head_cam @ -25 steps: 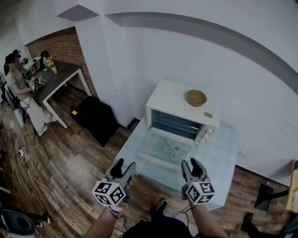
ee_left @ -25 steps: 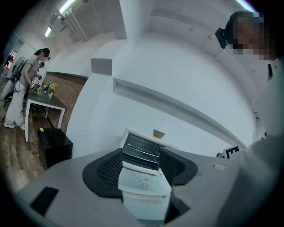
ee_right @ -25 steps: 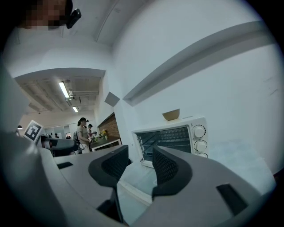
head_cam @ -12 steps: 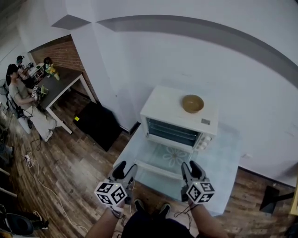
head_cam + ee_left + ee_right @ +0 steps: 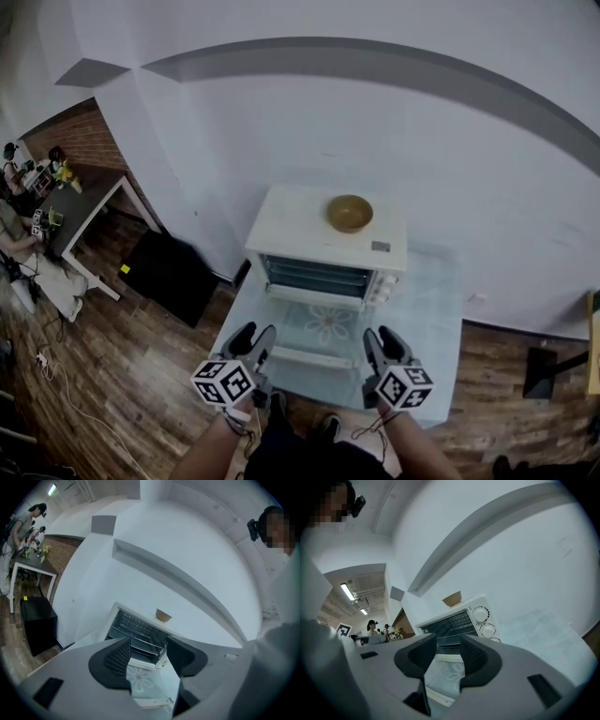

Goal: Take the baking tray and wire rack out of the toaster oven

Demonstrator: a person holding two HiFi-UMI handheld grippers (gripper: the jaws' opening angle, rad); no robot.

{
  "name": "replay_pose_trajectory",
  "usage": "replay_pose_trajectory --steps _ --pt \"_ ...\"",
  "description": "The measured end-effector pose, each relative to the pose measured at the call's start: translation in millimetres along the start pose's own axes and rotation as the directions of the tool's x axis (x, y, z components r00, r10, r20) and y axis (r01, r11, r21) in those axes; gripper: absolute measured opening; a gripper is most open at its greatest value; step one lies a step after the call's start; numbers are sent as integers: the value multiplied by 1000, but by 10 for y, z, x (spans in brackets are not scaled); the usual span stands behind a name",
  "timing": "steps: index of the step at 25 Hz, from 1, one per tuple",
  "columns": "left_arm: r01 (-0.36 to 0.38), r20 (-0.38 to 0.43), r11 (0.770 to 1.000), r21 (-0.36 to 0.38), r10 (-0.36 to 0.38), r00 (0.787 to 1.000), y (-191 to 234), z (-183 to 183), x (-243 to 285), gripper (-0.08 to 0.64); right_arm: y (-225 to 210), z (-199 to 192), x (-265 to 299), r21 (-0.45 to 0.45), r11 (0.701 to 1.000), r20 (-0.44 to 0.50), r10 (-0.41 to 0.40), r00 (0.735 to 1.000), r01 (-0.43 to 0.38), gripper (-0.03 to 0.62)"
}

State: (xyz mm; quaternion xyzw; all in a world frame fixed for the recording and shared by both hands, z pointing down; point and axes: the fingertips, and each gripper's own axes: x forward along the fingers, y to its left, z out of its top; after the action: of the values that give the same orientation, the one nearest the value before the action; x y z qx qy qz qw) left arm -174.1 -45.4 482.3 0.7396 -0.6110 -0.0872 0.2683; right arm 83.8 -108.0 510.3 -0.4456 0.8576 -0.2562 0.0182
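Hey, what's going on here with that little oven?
A person holds tongs in each hand, facing a white toaster oven on a pale table. Its door is folded down, with the wire rack inside and a bowl on top. The left tongs and right tongs are open and empty, held in front of the oven. The left ones have just been closing slightly.

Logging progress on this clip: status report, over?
Both open and empty: left gripper, jaws just narrowing slightly, and right gripper. On the toaster oven, door down, wire rack inside, untouched. A bowl on top; opening unobstructed.
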Motion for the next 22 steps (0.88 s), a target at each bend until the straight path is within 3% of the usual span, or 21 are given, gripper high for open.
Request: replay_pose_trajectory --steps 9,14,18,22 --pt "67 -101 986 -154 -83 991 577 17 649 230 -45 -94 363 113 987 25 -116 993 112 160" --pt "85 -156 960 -265 -130 979 925 -7 1065 229 -16 -208 776 212 964 24 -171 985 162 160" --pt "84 -205 933 -350 -164 965 1113 -178 1340 227 -20 -278 1131 372 912 41 -205 978 175 160" --pt "78 -219 886 -456 -197 956 1236 -327 1626 227 -170 -429 1430 508 839 43 -251 967 195 163"
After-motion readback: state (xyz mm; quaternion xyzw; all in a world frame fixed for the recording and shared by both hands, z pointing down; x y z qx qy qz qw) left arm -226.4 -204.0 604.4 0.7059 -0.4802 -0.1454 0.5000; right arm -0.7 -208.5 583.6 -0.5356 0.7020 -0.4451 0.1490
